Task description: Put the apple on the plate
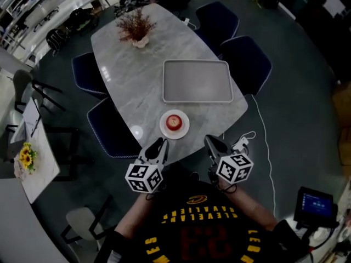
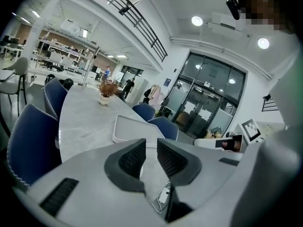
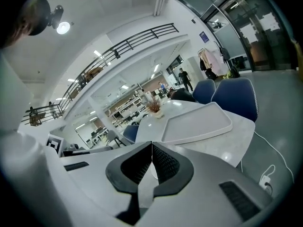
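Note:
A red apple (image 1: 173,122) sits on a small white plate (image 1: 164,130) near the front edge of the grey marble table (image 1: 131,75). Both grippers are held just short of that edge, apart from the plate. My left gripper (image 1: 156,145) is below and left of the plate, its jaws drawn together to a thin slit with nothing in them (image 2: 151,148). To the plate's lower right is my right gripper (image 1: 211,141), its pads meeting at the tips and empty (image 3: 151,150). Neither gripper view shows the apple.
A grey rectangular tray (image 1: 197,81) lies behind the plate. A potted dried plant (image 1: 136,29) stands at the table's far end. Blue chairs (image 1: 249,62) ring the table. A white cable and plug (image 1: 245,140) trail off the table's right corner beside my right gripper.

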The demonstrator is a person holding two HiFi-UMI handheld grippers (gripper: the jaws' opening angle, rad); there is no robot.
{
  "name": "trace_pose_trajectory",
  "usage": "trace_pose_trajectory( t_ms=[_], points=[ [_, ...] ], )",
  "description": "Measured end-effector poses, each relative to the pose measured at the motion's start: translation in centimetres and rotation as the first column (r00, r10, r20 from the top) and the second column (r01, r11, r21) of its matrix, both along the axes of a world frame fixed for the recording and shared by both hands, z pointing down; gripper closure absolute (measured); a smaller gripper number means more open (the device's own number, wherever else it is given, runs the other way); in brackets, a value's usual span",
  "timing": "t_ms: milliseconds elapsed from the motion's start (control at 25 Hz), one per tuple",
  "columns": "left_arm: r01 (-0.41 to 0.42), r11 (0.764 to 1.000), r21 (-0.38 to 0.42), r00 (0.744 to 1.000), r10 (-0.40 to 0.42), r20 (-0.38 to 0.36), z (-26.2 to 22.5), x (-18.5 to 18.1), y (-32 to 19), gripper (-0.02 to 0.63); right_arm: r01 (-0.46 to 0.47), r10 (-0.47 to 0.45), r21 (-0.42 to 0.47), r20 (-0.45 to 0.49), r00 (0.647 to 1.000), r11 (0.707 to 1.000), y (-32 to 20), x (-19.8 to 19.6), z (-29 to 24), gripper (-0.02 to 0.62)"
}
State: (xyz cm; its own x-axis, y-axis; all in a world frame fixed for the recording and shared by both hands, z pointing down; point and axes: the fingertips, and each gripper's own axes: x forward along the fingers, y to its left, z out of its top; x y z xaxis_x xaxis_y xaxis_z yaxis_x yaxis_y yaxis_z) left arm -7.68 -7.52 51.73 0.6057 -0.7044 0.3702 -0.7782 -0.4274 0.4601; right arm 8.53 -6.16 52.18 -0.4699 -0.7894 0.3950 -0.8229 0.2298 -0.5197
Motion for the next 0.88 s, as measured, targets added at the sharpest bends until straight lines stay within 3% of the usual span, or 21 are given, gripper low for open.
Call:
trace_pose_trajectory(
  t_ms=[160,320,440,680,880],
  points=[
    [-0.010,1.000,-0.025,1.000,0.010,0.008,1.3,-1.3,-2.0,0.531,0.022,-0.022,-0.050,-0.006,1.000,0.999,-1.4,-1.1,1.2,0.589],
    [-0.065,0.991,-0.114,0.998,0.062,-0.030,3.5,-1.9,-3.3,0.531,0.005,-0.010,-0.081,-0.073,0.997,0.997,-2.8,-1.2,2.9,0.588],
    [-0.102,0.976,-0.194,0.993,0.090,-0.074,5.3,-2.3,-3.9,0.531,-0.029,0.016,-0.113,-0.114,0.993,0.993,-3.5,-0.7,4.5,0.532],
    [-0.130,0.939,-0.319,0.991,0.132,-0.018,11.7,-1.0,-6.6,0.508,-0.037,0.007,-0.185,-0.159,0.987,0.982,-5.7,1.6,10.5,0.529],
    [-0.112,0.905,-0.411,0.992,0.123,-0.002,14.4,-2.0,-6.4,0.508,-0.026,-0.012,-0.252,-0.151,0.988,0.967,-6.0,0.4,12.9,0.529]
  ],
)
